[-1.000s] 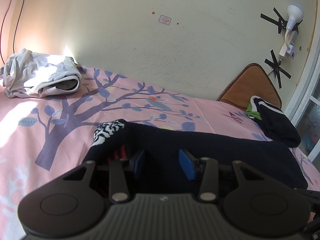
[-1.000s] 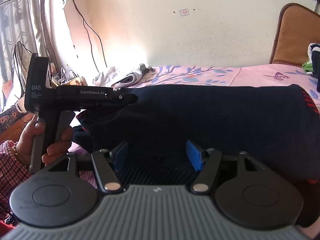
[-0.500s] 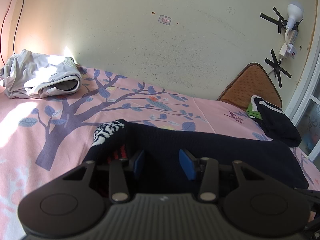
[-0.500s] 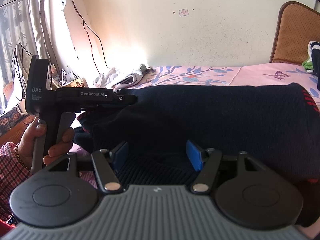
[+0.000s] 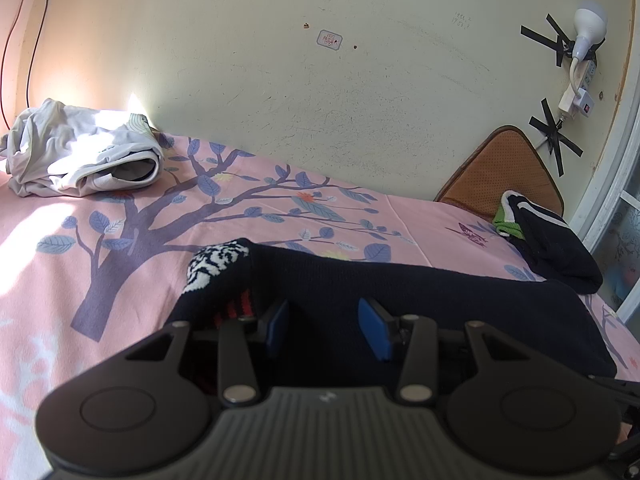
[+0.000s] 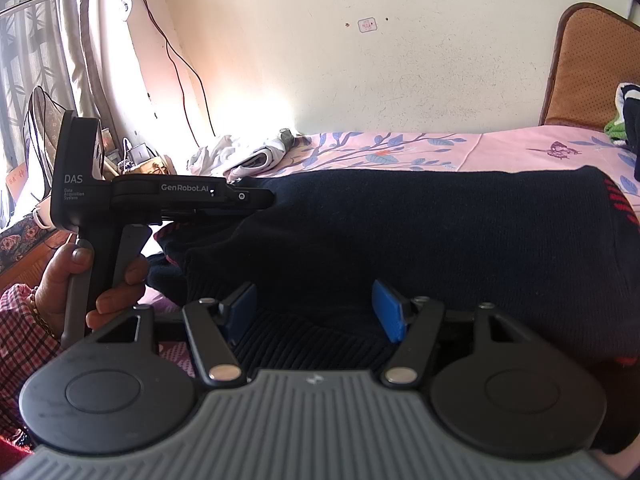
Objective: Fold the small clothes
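A dark navy knitted garment (image 5: 420, 300) with a black-and-white patterned patch and red stripes lies folded on the pink bedsheet (image 5: 120, 264). It also fills the right wrist view (image 6: 420, 240). My left gripper (image 5: 326, 330) is open, its blue pads hovering over the garment's near edge. My right gripper (image 6: 316, 312) is open over the garment's ribbed hem. The left gripper's body (image 6: 172, 196) shows in the right wrist view, held in a hand at the garment's left end.
A crumpled white garment (image 5: 80, 156) lies at the far left by the wall. A folded dark garment with green and white trim (image 5: 548, 248) lies at the far right beside a brown cushion (image 5: 504, 172). A window with curtains (image 6: 40, 60) is at left.
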A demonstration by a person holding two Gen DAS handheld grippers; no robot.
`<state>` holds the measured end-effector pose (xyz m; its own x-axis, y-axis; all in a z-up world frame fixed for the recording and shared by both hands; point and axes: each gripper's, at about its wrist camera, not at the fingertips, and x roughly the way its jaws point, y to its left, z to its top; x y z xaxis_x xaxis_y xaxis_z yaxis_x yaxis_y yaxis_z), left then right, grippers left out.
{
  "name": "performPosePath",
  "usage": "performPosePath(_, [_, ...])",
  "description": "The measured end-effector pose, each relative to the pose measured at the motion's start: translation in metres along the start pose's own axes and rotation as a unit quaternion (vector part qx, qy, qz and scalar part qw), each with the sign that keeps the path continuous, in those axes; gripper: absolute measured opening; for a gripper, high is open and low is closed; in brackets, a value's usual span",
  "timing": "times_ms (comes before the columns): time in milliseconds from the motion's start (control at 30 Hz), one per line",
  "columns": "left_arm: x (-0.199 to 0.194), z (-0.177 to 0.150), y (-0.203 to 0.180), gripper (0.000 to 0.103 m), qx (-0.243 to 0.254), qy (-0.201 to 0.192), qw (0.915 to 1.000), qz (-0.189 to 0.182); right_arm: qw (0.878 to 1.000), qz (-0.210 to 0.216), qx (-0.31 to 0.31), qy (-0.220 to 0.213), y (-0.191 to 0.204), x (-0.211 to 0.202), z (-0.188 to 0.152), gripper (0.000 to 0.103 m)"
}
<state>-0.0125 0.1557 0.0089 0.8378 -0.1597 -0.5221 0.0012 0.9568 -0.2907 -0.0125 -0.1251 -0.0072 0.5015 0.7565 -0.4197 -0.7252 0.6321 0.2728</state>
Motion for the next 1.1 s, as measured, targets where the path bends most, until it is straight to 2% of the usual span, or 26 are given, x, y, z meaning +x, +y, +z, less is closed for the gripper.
performPosePath(1100, [-0.0002, 0.0001, -0.0004, 0.041, 0.000, 0.000, 1.0000, 0.002, 1.000, 0.000, 0.005, -0.002, 0.0013, 0.0000, -0.0006, 0.067])
